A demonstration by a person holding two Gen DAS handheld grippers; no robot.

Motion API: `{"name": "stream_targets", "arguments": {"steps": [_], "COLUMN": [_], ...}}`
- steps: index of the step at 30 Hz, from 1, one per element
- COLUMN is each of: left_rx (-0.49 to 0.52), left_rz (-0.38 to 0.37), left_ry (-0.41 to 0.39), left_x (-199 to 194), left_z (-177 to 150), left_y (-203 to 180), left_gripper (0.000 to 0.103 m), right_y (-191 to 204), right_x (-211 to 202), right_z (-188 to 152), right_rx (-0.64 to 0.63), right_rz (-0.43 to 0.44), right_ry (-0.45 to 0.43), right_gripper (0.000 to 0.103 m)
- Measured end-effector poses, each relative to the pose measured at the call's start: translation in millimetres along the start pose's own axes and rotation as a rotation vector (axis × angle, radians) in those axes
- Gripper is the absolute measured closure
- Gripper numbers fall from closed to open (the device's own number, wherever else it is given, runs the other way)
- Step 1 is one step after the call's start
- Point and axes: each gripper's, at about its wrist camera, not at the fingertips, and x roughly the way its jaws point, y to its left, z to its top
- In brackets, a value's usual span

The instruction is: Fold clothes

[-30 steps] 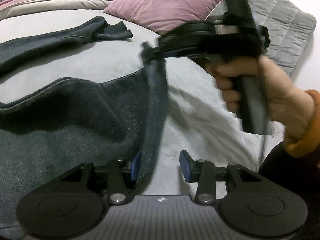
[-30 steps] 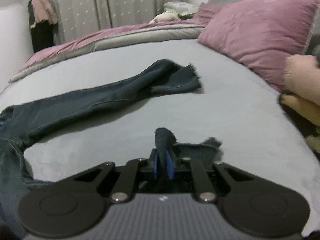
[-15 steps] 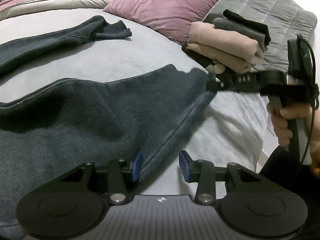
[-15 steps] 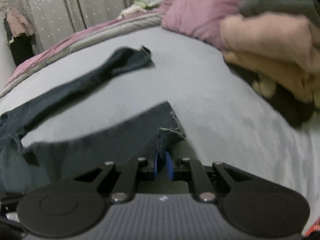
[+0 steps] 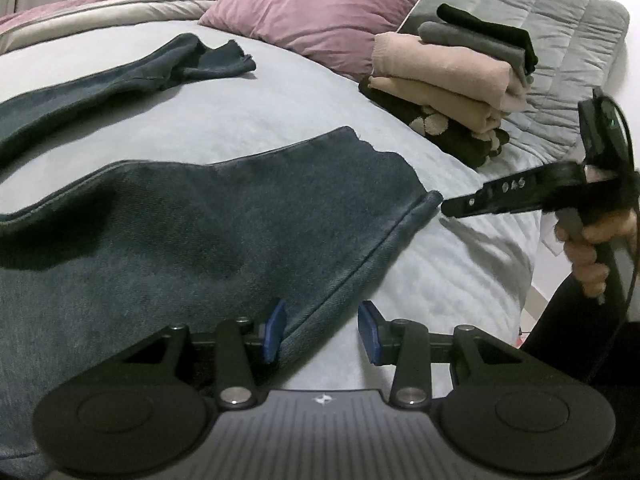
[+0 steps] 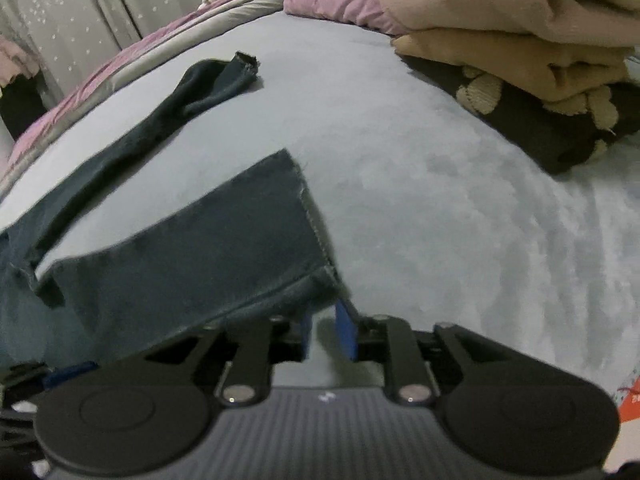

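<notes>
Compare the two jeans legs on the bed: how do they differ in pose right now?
The near leg lies spread flat and wide, its hem at the right gripper; the far leg is narrow and twisted, away from both grippers. The near leg's hem is straight; the far leg's hem is crumpled and partly folded over. The left gripper straddles the near leg's edge. Both are dark blue denim on the grey bedcover.

Black left tool [image 5: 322, 330] with blue pads [image 5: 274, 330], silver screws
</notes>
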Motion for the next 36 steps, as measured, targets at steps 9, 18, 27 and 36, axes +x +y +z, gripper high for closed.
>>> {"name": "stream_targets", "arguments": {"steps": [9, 18, 27, 36], "left_rx": [0.062, 0.191, 0.233, 0.206], "left_rz": [0.017, 0.067, 0.104, -0.011], "left_ry": [-0.037, -0.072, -0.129, -0.243], "left_x": [14, 36, 53, 34], "left_z": [2, 2, 10, 23], "left_y": [-16, -42, -57, -67], "left_gripper": [0.065, 0.064, 0.095, 0.098], "right_y": [16, 17, 11, -2], "right_x": [28, 96, 82, 37], "right_z": [43, 65, 63, 62], "right_rx": [-0.080, -0.127, -0.188, -0.224], "right_rz": [0.031, 0.131, 0.109, -0.048], "right_ry": [0.004, -0.036, -0.172, -0.255], "right_gripper": [0.054, 0.051, 0.098, 0.098]}}
